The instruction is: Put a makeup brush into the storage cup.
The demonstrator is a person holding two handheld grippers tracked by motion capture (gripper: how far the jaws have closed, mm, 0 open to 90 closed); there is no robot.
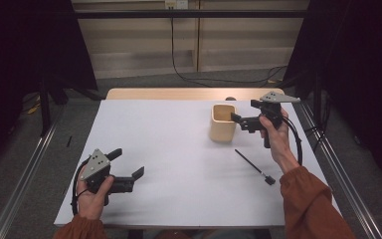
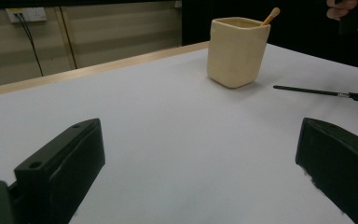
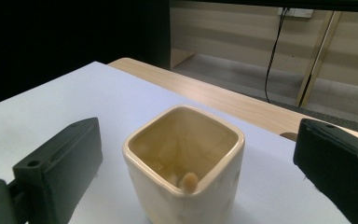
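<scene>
right gripper (image 1: 237, 118): jaws wide, empty, above cup (image 1: 223, 123) | left gripper (image 1: 129, 175): jaws wide, empty

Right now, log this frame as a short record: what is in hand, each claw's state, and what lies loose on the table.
work in hand: putting sticks into the cream cup
in the cup: wooden stick, leaning on the rim
right claw: open, jaws empty, held at the cup's rim
left claw: open, empty, low over the white table at its near left
loose item: black brush lying flat on the table, on the near side of the cup and apart from it
</scene>
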